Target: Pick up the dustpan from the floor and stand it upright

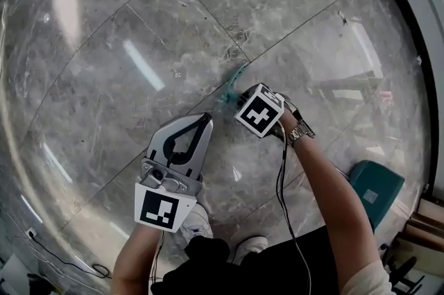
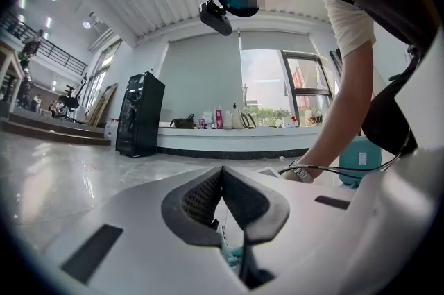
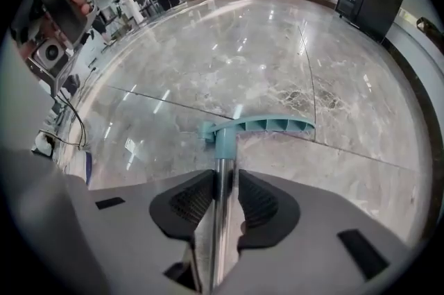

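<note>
Dustpan pole [image 3: 220, 231] is clamped in the right gripper [image 3: 223, 177]. Its teal grip [image 3: 258, 125] lies just ahead along a tile seam [image 3: 361, 151], with bare floor [image 3: 229, 51] beyond. The left gripper [image 2: 223, 170] has its jaws pressed together.

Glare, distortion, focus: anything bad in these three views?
Head view: heavy fisheye, dark corners, ceiling-light streaks glaring on the marble floor, dustpan handle small and soft. Left gripper view: bright window backlights the scene, left tool shut. Right gripper view: clearest, right tool clamped on the dustpan handle, mild floor reflections.
</note>
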The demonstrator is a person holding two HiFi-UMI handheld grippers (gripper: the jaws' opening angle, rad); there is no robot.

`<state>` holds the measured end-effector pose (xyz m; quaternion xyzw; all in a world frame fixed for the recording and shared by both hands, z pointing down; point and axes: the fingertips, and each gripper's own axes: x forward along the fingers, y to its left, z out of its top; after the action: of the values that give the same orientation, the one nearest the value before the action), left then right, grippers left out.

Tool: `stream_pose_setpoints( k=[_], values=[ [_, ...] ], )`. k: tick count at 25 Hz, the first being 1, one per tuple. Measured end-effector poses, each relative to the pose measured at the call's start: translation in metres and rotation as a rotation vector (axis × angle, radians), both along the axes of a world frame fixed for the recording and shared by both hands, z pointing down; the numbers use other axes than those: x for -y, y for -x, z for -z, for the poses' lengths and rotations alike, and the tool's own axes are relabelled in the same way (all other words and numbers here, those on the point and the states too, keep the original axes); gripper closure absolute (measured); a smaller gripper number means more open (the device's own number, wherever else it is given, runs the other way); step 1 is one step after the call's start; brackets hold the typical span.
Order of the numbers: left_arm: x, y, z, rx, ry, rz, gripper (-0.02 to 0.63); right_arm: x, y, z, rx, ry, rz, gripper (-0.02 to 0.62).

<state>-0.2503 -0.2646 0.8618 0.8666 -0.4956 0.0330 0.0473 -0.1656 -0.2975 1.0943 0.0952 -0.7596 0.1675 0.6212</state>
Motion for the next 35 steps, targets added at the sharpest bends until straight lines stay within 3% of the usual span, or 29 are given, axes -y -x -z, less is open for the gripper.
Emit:
stream_pose_setpoints(
  k=[7, 20, 26, 35],
  values=[
    [-0.003, -0.005, -0.005, 0.003, -0.016, -0.013, 0.595, 0.003, -0.001, 0.004, -0.008, -0.051, 0.021, 0.499],
    [0.027, -0.031, 0.008, -0.049, -0.022, -0.046, 0.595, 0.021, -0.012, 0.066, 0.148, -0.147, -0.065, 0.502],
    [0.027, -0.053, 0.086, -0.059, 0.037, -0.074, 0.595, 0.025, -0.033, 0.161, 0.309, -0.241, -0.138, 0.503],
    [0.008, -0.099, 0.267, -0.016, 0.027, -0.162, 0.595, 0.003, -0.094, 0.348, 0.401, -0.388, -0.203, 0.506]
  ],
)
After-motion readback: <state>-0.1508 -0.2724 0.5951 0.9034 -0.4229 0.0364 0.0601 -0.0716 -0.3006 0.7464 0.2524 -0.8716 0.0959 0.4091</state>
